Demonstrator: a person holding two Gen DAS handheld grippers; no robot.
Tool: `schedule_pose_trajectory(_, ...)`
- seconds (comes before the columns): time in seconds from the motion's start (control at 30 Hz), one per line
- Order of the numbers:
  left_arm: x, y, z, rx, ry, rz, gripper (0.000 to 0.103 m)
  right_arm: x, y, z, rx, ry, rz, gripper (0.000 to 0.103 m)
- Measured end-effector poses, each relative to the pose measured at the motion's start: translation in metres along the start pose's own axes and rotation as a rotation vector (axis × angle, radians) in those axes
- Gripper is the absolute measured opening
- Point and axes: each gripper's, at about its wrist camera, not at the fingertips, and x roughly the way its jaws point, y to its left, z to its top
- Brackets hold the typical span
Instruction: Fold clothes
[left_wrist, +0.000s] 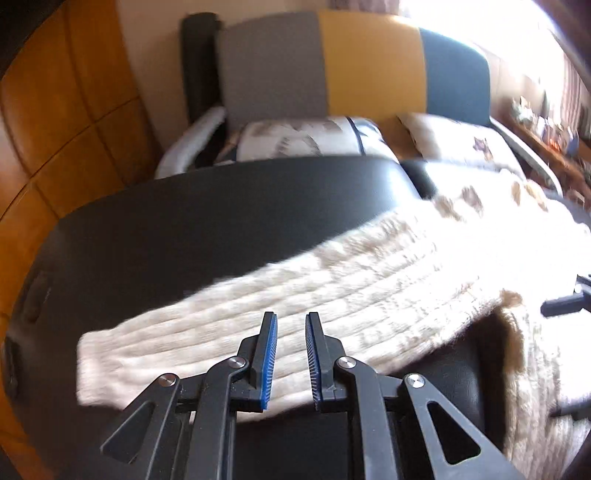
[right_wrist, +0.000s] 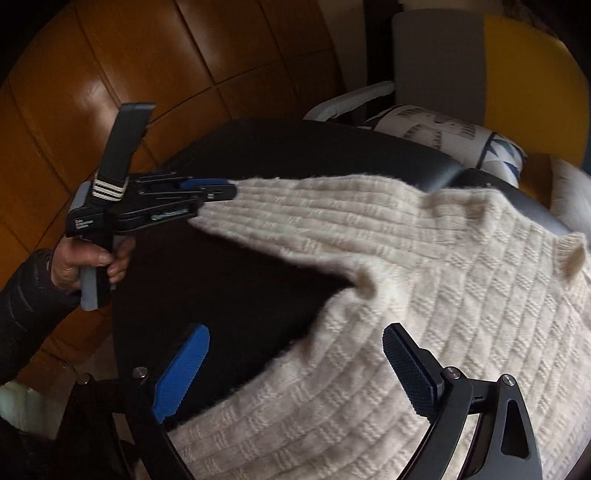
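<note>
A cream cable-knit sweater lies spread on a black table, one sleeve stretched out to the left. My left gripper hovers over the sleeve's near edge, its blue-padded jaws a small gap apart with nothing between them. In the right wrist view the left gripper sits at the sleeve's cuff end, held by a hand. My right gripper is wide open above the sweater's body near its lower edge, empty.
The black table's far edge meets a grey, yellow and blue sofa with printed cushions. Wooden floor lies to the left. A cluttered shelf stands at the far right.
</note>
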Motion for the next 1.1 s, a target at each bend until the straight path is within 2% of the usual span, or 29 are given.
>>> schedule_pose_trajectory(0.07, 0.012, -0.005, -0.003, -0.015, 0.052, 0.044, 0.017, 0.015, 0.0, -0.002, 0.014, 0.036, 0.046, 0.095)
schedule_pose_trajectory(0.17, 0.022, 0.002, -0.001, -0.064, 0.045, 0.076, 0.02, 0.03, -0.006, -0.014, 0.053, 0.04, 0.082, 0.096)
schedule_pose_trajectory(0.23, 0.027, 0.008, 0.007, -0.105, 0.059, 0.083, 0.021, 0.031, 0.0, -0.02, 0.007, 0.049, 0.084, 0.097)
schedule_pose_trajectory(0.33, 0.027, 0.011, 0.016, -0.131, 0.085, 0.09, 0.021, 0.03, 0.002, -0.021, 0.025, 0.045, 0.085, 0.097)
schedule_pose_trajectory(0.47, 0.012, 0.018, 0.024, -0.131, 0.094, 0.095, 0.021, 0.019, -0.001, -0.016, 0.085, 0.032, 0.095, 0.096)
schedule_pose_trajectory(0.53, -0.015, 0.02, 0.022, -0.139, 0.047, 0.044, 0.021, 0.0, -0.006, -0.011, 0.087, -0.028, 0.071, 0.096)
schedule_pose_trajectory(0.6, -0.032, 0.01, 0.024, -0.151, 0.002, -0.054, 0.021, -0.021, -0.023, -0.005, 0.105, -0.089, 0.021, 0.096)
schedule_pose_trajectory(0.67, -0.032, -0.004, 0.042, -0.142, -0.025, -0.153, 0.021, -0.038, -0.047, -0.001, 0.135, -0.135, -0.06, 0.096)
schedule_pose_trajectory(0.73, -0.033, -0.027, 0.058, -0.11, -0.05, -0.222, 0.021, -0.048, -0.079, 0.002, 0.197, -0.151, -0.163, 0.096)
schedule_pose_trajectory(0.8, -0.029, -0.056, 0.072, -0.06, -0.069, -0.273, 0.021, -0.056, -0.106, -0.003, 0.257, -0.161, -0.22, 0.096)
schedule_pose_trajectory(0.9, -0.023, -0.105, 0.09, 0.003, -0.064, -0.313, 0.021, -0.067, -0.146, -0.011, 0.346, -0.174, -0.304, 0.096)
schedule_pose_trajectory(1.0, -0.003, -0.149, 0.109, 0.05, -0.038, -0.324, 0.021, -0.068, -0.174, -0.015, 0.379, -0.161, -0.359, 0.096)
schedule_pose_trajectory(1.1, 0.019, -0.177, 0.117, 0.073, -0.008, -0.298, 0.021, -0.074, -0.201, -0.023, 0.412, -0.133, -0.426, 0.096)
